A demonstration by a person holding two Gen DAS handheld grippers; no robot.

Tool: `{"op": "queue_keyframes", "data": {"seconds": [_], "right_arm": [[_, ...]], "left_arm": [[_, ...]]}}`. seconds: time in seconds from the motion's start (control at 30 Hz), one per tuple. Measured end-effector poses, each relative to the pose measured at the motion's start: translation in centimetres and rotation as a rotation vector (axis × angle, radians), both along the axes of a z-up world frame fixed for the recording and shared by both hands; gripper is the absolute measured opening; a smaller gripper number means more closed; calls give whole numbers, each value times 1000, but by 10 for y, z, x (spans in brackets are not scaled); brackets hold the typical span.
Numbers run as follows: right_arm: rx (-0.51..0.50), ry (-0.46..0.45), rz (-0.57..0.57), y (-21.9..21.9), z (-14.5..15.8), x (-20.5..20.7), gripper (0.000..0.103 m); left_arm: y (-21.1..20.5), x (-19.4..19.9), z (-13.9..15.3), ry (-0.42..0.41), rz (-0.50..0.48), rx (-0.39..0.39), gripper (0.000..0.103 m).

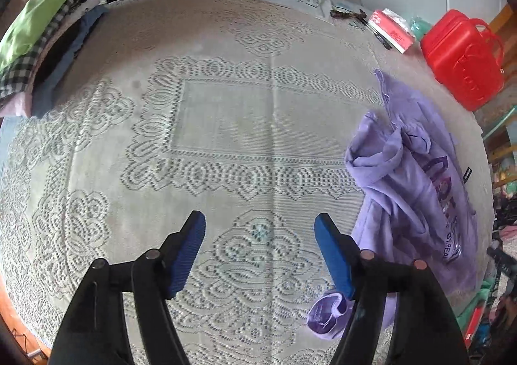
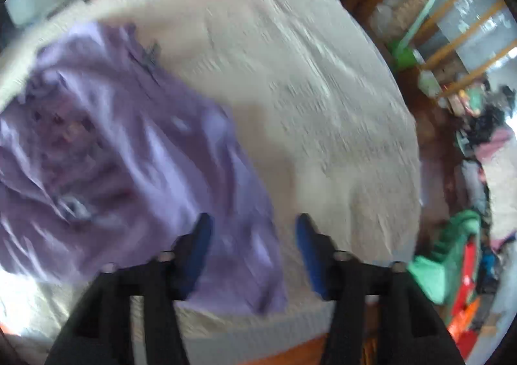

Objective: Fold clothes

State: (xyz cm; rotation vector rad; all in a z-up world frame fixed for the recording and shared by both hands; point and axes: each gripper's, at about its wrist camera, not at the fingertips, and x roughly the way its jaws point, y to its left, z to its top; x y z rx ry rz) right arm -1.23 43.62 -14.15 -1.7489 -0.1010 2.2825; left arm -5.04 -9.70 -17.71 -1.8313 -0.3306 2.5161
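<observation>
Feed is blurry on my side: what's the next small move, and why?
Probably bring the left hand-held gripper right, toward the crumpled purple shirt. Both it and the right hand-held gripper are open and empty, and the shirt lies bunched on the lace tablecloth, not spread flat.

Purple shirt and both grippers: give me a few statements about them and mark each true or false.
1. The purple shirt lies crumpled on the lace tablecloth. True.
2. The left gripper is shut on the shirt. False: its jaws stand open over bare tablecloth, holding nothing.
3. A red plastic case sits beyond the shirt, near the table's far edge. True.
4. The shirt is already folded into a neat rectangle. False: it is bunched and wrinkled, with a sleeve end loose near the left gripper.
5. The right gripper is open. True, though that view is blurred.
</observation>
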Motion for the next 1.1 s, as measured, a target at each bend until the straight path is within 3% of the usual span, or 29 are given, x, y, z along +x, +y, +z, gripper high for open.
{"op": "queue_keyframes", "data": {"seconds": [0.07,0.17,0.37,0.4,0.43,0.47,0.5,0.67,0.7,0.73,0.77,0.8,0.9,0.97,1.03,1.1], "right_arm": [[-58,81,79,-19,17,-24,68],[-175,127,191,-52,28,-70,72],[-270,136,402,-125,5,-165,75],[-264,129,420,-134,0,-180,77],[-256,121,437,-144,-6,-198,84],[-247,114,454,-154,-13,-216,87],[-236,111,468,-162,-19,-229,90],[-209,44,566,-192,-60,-271,92],[-222,11,594,-197,-68,-274,65],[-192,4,624,-203,-72,-270,24],[-165,-1,646,-206,-75,-265,17],[-163,11,599,-185,-72,-255,3],[-154,47,458,-123,-64,-226,3],[-148,70,364,-81,-59,-206,3],[-142,93,270,-39,-54,-187,3],[-135,116,175,2,-48,-167,3]], "left_arm": [[24,-14,-6,11,-50,-39,70],[53,-31,-14,12,-99,-42,70],[92,-58,-36,-32,-132,-97,69],[93,-62,-41,-43,-122,-96,58],[92,-64,-42,-46,-106,-90,35],[92,-66,-41,-44,-87,-80,33],[91,-69,-39,-40,-74,-71,17],[94,-84,-18,-10,-49,-40,10],[95,-87,-11,5,-51,-24,10],[96,-88,-2,23,-53,-11,10],[97,-89,6,37,-56,8,10],[97,-90,15,50,-60,33,10],[96,-92,37,72,-84,77,14],[97,-90,46,85,-100,42,29],[97,-88,53,112,-108,22,56],[95,-85,61,143,-118,47,63]]}}
